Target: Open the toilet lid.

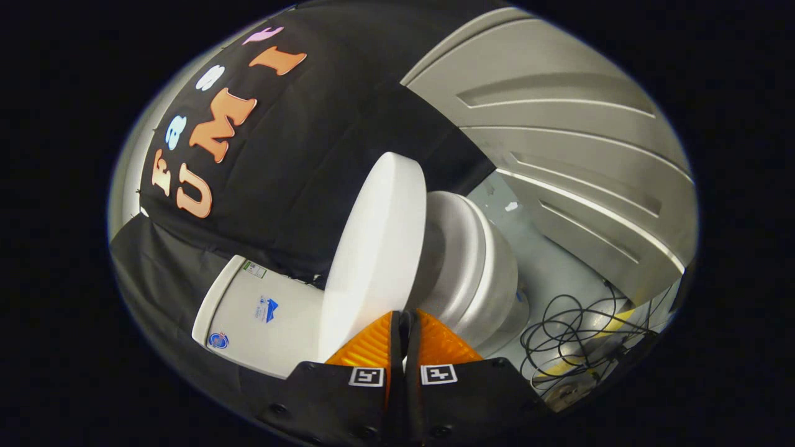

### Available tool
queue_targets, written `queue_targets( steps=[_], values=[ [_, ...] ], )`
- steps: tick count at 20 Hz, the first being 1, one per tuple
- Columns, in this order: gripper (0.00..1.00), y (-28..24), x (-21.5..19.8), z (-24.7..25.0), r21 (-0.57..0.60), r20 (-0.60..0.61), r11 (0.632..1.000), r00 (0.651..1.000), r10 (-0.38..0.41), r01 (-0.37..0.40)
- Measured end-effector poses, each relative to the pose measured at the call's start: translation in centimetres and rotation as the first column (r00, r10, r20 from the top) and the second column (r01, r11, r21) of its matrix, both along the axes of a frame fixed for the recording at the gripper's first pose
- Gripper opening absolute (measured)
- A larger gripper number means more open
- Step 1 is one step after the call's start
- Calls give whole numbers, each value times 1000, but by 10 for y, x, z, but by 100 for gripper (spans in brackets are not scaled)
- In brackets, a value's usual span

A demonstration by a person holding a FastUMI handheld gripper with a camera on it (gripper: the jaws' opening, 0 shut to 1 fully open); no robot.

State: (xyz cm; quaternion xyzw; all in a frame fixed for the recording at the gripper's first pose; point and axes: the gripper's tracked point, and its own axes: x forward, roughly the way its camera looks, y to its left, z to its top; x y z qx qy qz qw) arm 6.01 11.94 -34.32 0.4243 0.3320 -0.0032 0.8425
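The white toilet lid (372, 248) is lifted well off the seat and bowl (475, 267), with a wide gap between them. It leans toward the white tank (261, 310), which stands against the black cloth wall. My gripper (405, 315) is at the lid's front rim, its two fingers pressed close together on the rim's edge. Only a thin slit shows between them. The whole scene appears turned on its side in the gripper view.
A grey panelled door or wall (559, 124) stands beyond the bowl. A tangle of black cables (571, 335) lies on the pale floor (546, 261) next to the toilet's base, near a yellow strip.
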Motion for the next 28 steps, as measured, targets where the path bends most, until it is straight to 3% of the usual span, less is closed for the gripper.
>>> queue_targets(
  steps=[7, 12, 16, 22, 28],
  values=[
    [8, 18, 21, 55, -149, 128, 989, 991, 29, -10],
    [8, 33, 31, 85, -320, 148, 947, 987, 66, -15],
    [8, 48, 34, 104, -369, 160, 929, 984, 81, -16],
    [8, 71, 38, 137, -486, 184, 873, 972, 143, -37],
    [8, 100, 43, 165, -630, 214, 776, 950, 227, -43]
  ],
)
